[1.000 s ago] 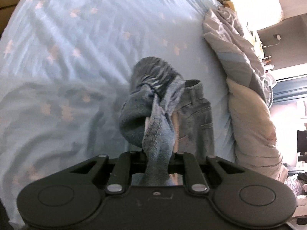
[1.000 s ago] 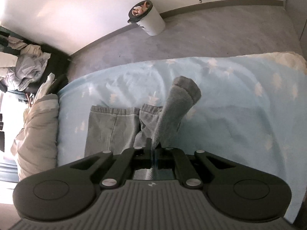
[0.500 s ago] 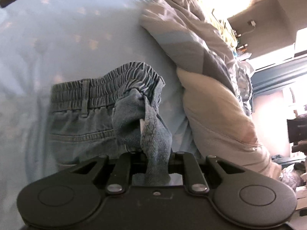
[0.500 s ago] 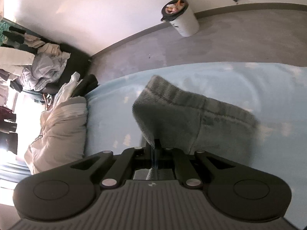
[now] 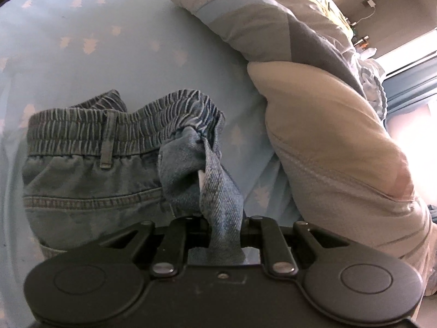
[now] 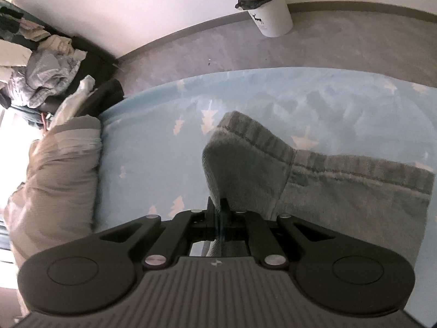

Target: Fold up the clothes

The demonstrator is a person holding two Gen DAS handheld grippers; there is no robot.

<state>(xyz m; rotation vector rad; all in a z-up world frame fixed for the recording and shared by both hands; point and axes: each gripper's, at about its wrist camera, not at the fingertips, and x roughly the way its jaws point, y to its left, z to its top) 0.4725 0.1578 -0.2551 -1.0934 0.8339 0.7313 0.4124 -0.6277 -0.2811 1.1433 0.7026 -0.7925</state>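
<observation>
A pair of blue jeans point(image 5: 90, 175) lies on the light blue bed sheet point(image 5: 82, 41), its gathered elastic waistband point(image 5: 114, 128) towards the far side. My left gripper point(image 5: 224, 218) is shut on a bunched leg end of the jeans, held just above the waistband's right corner. In the right wrist view the same jeans point(image 6: 355, 186) spread to the right, and my right gripper point(image 6: 218, 207) is shut on a folded hem end of the jeans point(image 6: 240, 158), lifted a little over the sheet point(image 6: 164, 136).
A grey and beige duvet point(image 5: 327, 136) is heaped along the bed's edge, close beside the jeans; the duvet point(image 6: 54, 169) fills the left of the right wrist view. Beyond the bed are grey floor, a white bin point(image 6: 269, 11) and a clothes pile point(image 6: 41, 63).
Both grippers carried the leg ends across the bed and down onto the waistband side. The hanging legs now lie folded over the jeans' upper part, nearer the duvet.
</observation>
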